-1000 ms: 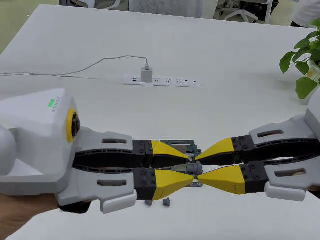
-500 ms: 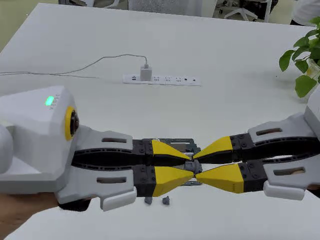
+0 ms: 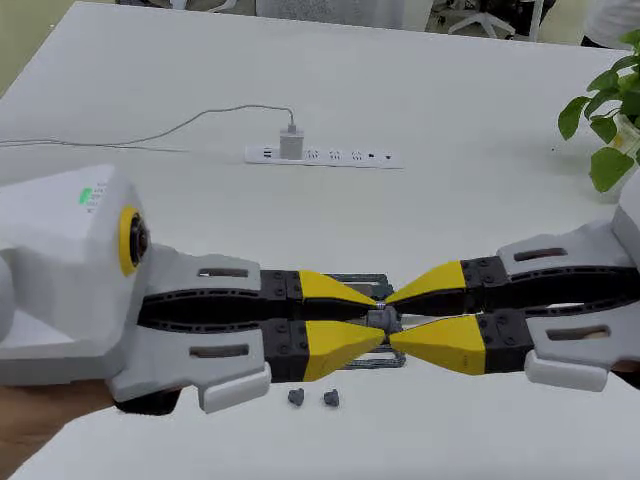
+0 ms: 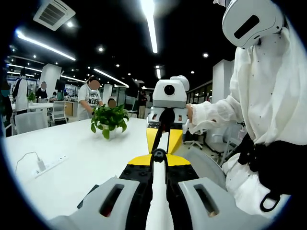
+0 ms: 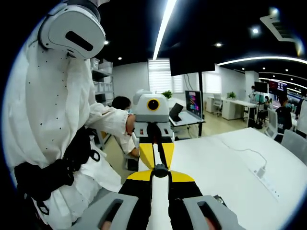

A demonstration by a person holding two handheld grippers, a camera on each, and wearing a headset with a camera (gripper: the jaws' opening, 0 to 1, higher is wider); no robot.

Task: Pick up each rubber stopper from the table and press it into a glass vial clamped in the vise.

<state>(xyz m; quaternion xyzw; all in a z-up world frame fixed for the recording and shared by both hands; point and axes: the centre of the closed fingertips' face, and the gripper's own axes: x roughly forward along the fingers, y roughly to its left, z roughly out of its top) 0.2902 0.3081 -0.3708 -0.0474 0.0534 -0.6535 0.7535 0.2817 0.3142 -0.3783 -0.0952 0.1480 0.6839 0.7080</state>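
My left gripper (image 3: 377,318) comes in from the left and my right gripper (image 3: 393,321) from the right. Their yellow tips meet nose to nose. A small grey rubber stopper (image 3: 384,320) sits between the tips, and both pairs of jaws appear shut on it. The stopper (image 4: 158,154) shows at my jaw tips in the left gripper view, and again as a grey stopper (image 5: 159,170) in the right gripper view. A dark metal vise (image 3: 352,281) lies on the table right under the tips, mostly hidden. Two loose stoppers (image 3: 296,397) (image 3: 331,398) lie nearer the front edge.
A white power strip (image 3: 325,157) with a plugged charger and cable lies further back on the white table (image 3: 450,110). A potted green plant (image 3: 608,120) stands at the right edge. People sit and stand in the office beyond.
Both grippers, still tip to tip, have drifted a little away from the front edge. The two loose stoppers now show fully below the left gripper.
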